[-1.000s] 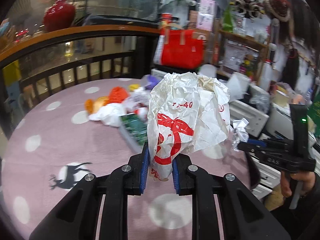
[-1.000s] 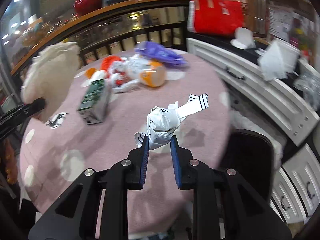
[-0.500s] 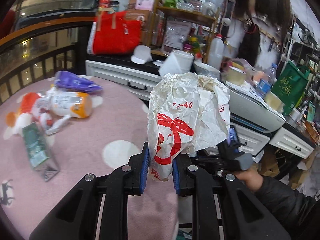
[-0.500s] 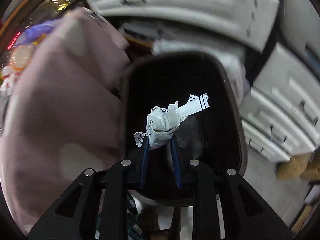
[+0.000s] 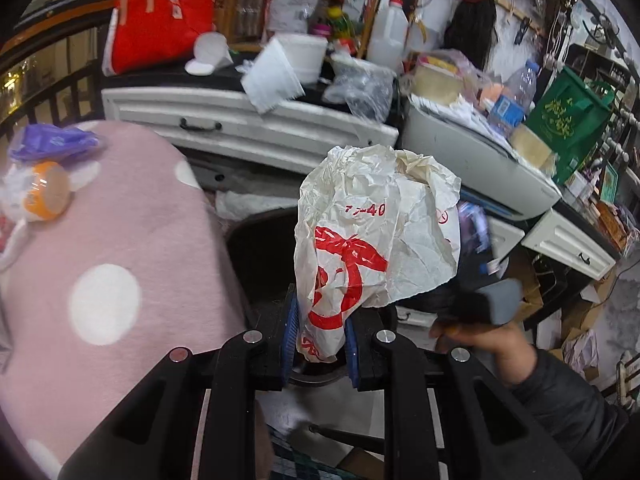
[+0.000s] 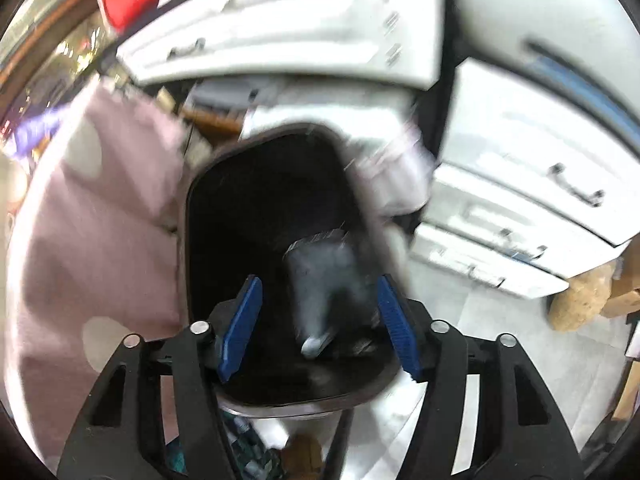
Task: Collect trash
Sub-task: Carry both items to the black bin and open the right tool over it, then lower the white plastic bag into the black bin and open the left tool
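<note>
Your right gripper (image 6: 318, 322) is opening over the black bin (image 6: 208, 184), nothing pinched; next, carry your left gripper (image 5: 318, 334), clamping the crumpled bag (image 5: 376, 232), rightward over it

White drawers (image 5: 248, 120), green bag (image 5: 568, 116)

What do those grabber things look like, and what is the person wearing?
Both grabbers are black plastic with cut-out triangle arms and round silver screws. The left gripper and right gripper have ridged blue pads on their jaws. The person's sleeve is dark and padded.
</note>
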Demonstrator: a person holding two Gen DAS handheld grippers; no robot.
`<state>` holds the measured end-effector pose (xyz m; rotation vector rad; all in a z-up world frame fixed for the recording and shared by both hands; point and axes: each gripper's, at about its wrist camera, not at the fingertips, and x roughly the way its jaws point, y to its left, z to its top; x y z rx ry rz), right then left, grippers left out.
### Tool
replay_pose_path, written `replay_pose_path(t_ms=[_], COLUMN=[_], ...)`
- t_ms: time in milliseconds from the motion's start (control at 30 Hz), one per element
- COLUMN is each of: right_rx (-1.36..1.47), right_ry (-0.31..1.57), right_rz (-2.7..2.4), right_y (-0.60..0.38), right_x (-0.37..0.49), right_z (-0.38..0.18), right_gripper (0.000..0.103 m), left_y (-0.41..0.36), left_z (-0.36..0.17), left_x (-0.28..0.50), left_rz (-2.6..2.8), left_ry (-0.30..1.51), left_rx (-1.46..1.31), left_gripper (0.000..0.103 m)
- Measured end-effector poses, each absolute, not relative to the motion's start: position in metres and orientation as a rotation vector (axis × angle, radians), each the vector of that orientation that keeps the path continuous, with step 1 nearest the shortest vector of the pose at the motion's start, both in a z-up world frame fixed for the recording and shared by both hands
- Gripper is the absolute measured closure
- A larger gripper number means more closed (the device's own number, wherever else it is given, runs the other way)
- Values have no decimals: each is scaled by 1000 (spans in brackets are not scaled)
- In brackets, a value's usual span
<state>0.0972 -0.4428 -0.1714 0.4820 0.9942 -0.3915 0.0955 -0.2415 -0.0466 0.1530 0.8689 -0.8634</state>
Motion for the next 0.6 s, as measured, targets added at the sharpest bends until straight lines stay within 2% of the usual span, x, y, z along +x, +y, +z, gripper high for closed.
replay_pose_path(t_ms=[200,600], right_rx=[526,627], right_ry=[873,832], right_rz=[-622,-663], right_y=[-495,-519], right_x=[43,5], right_z=[-147,-147], right_gripper=[36,36], left_y=[-284,-322], left_z=[-86,-143], left_x=[93,113], left_rz=[-860,-736], left_ry=[946,1084], left_rx=[236,330], left_gripper=[83,81])
